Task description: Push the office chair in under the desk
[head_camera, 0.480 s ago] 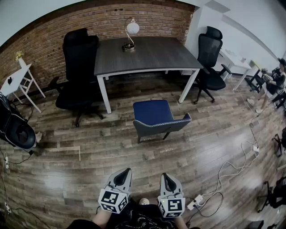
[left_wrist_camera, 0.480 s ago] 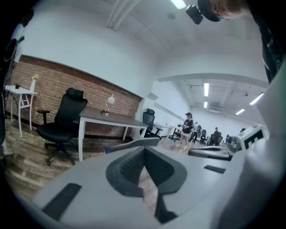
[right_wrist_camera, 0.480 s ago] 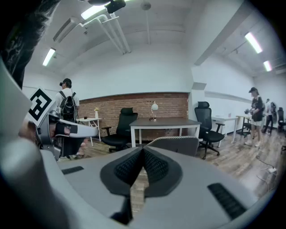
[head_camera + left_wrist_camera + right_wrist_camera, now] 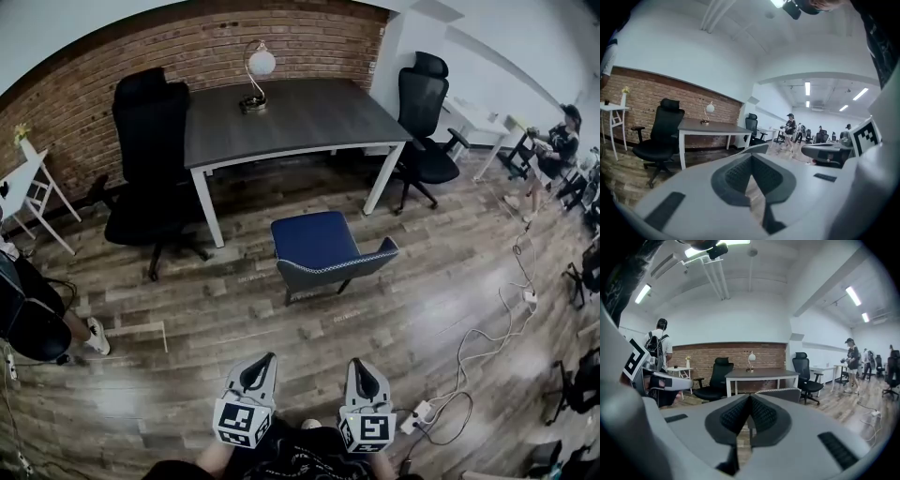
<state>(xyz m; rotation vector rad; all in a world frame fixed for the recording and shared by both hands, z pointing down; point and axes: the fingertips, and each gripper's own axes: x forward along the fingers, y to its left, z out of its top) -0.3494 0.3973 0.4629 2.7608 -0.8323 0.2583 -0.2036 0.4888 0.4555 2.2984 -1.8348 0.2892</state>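
Note:
A blue-seated chair [image 4: 323, 246] with a grey back stands on the wood floor, pulled out in front of the grey desk [image 4: 291, 112], its back toward me. My left gripper [image 4: 262, 361] and right gripper [image 4: 359, 366] are held side by side low near my body, well short of the chair and touching nothing. Both are shut with nothing between the jaws. In the left gripper view the shut gripper [image 4: 751, 161] points toward the chair back's rim [image 4: 757, 148] and the desk [image 4: 708, 127]. In the right gripper view the chair back [image 4: 780, 393] shows just over the shut gripper [image 4: 750, 404].
A tall black office chair [image 4: 145, 159] stands left of the desk and another [image 4: 422, 112] at its right. A lamp [image 4: 255, 80] sits on the desk. Cables and a power strip [image 4: 417, 417] lie on the floor at right. A person [image 4: 553, 150] stands far right, another [image 4: 37, 309] at left.
The head view has swung slightly, so desk and chairs sit a little further left. The person at the left has stepped, a shoe now showing. Both grippers stay shut and low.

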